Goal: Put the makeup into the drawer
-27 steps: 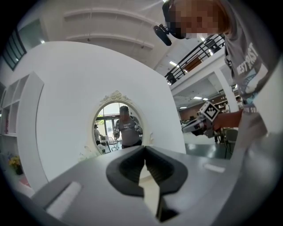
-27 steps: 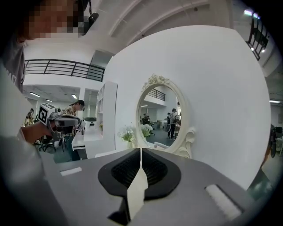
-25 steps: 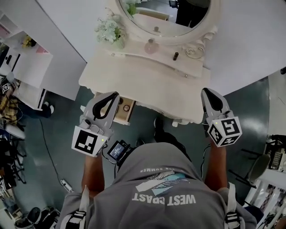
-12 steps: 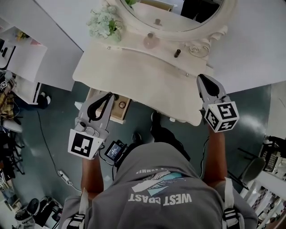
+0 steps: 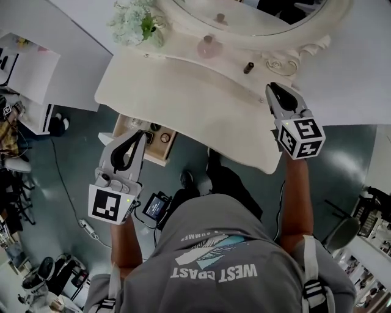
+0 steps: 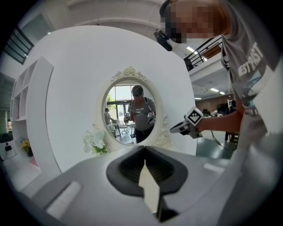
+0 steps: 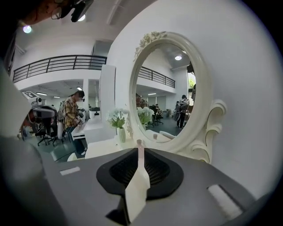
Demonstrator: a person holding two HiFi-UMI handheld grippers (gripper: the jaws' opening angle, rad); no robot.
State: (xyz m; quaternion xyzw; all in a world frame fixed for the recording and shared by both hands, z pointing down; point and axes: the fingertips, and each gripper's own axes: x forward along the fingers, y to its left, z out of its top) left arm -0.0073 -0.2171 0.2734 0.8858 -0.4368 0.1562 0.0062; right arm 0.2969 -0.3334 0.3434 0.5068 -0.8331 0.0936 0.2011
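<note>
The left hand-held gripper (image 5: 140, 136) is positioned at the near left of the tabletop (image 5: 183, 98), above the open drawer (image 5: 127, 125). Its jaws are fully together, with nothing between them.

The right hand-held gripper (image 5: 270, 88) is positioned over the right end of the tabletop, pointing toward the mirror (image 5: 256, 18). Its jaws are opening; the gap is a narrow slit and holds nothing.

The drawer projects from under the left part of the tabletop toward the person. Small round items lie inside it; they are too small to identify.

The dark makeup tube (image 5: 248, 67) stands on the far shelf below the mirror, just beyond the right hand-held gripper and not touching it. The pink bottle (image 5: 208, 46) stands to its left on the same shelf. The flowers (image 5: 131, 27) occupy the far left corner.
</note>
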